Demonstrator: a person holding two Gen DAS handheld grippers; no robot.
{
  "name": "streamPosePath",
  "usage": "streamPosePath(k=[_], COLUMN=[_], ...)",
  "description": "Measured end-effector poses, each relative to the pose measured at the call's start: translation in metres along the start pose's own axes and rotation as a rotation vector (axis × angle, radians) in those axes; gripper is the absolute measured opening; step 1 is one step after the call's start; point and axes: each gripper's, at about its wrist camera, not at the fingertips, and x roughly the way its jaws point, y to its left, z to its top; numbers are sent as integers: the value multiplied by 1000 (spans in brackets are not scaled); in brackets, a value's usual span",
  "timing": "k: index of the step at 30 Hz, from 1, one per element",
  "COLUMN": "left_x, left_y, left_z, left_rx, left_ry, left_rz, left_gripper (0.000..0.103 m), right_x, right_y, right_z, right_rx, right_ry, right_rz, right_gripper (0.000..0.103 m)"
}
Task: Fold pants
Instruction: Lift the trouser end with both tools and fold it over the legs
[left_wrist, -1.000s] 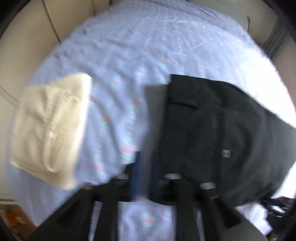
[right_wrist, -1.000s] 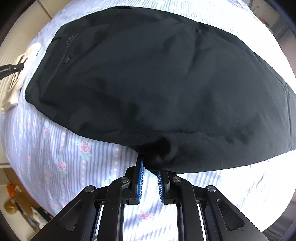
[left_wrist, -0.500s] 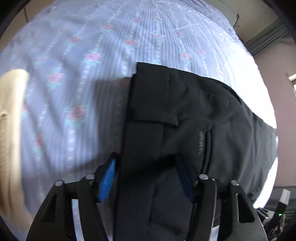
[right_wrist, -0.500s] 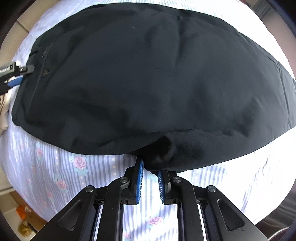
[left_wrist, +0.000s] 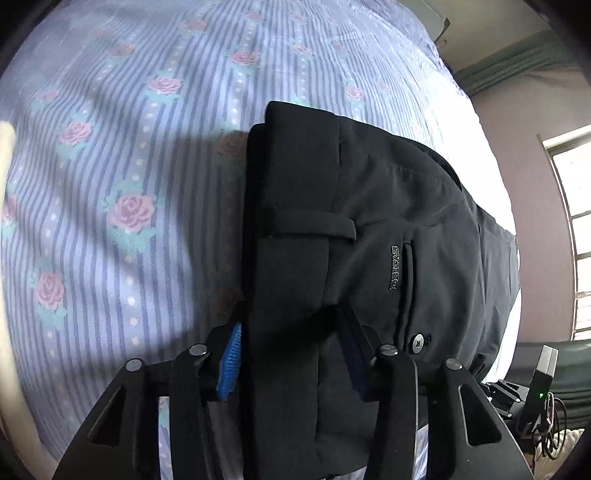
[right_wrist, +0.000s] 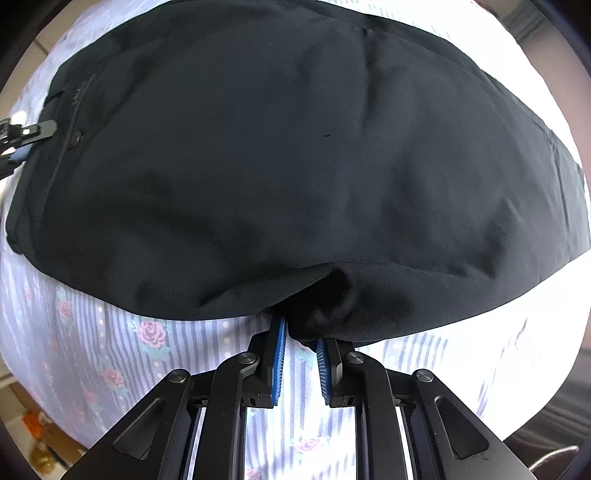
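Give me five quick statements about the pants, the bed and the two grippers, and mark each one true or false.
1. The black pants lie on a striped bedsheet printed with roses. True.
2. The right gripper holds nothing. False: its fingers pinch the pants' near edge.
3. The left gripper straddles the waistband, jaws closing. True.
4. The pants are cream. False: they are black.
5. A metal button shows near the back pocket. True.
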Motion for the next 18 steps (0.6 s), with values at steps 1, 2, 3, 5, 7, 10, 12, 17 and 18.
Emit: streamPosePath(k=[1, 2, 3, 5, 7, 10, 12, 17, 18], left_x=[0, 2, 4, 10, 19, 19, 7, -11, -2], left_y=[-5, -11, -14, -16, -16, -16, -21, -31, -29], left_z=[1, 1, 2, 1, 0, 8, 8, 6, 8], left_rx=[14, 41, 48, 54, 31, -44, -53, 56, 34], left_ry=[15, 49, 62, 80, 82, 72, 63, 40, 52], left_rz=[15, 40, 47, 21, 0, -126, -227, -307, -295], left_gripper=[59, 65, 70, 77, 78, 73, 66, 40, 38], right_x=[-1, -1, 0, 1, 2, 0, -2, -3, -3], right_y=[1, 0, 0, -3, -6, -10, -12, -13, -11], right_z=[0, 0, -1, -1, -3, -3, 0, 3, 2], right_rx=[1, 9, 14, 16, 12, 9, 32, 45, 36], right_ry=[-3, -4, -5, -7, -9, -5, 4, -3, -7], right_rz=[0, 9, 19, 38, 43, 30, 26, 26, 20], right_gripper=[18, 18, 18, 18, 18, 18, 18, 18, 18])
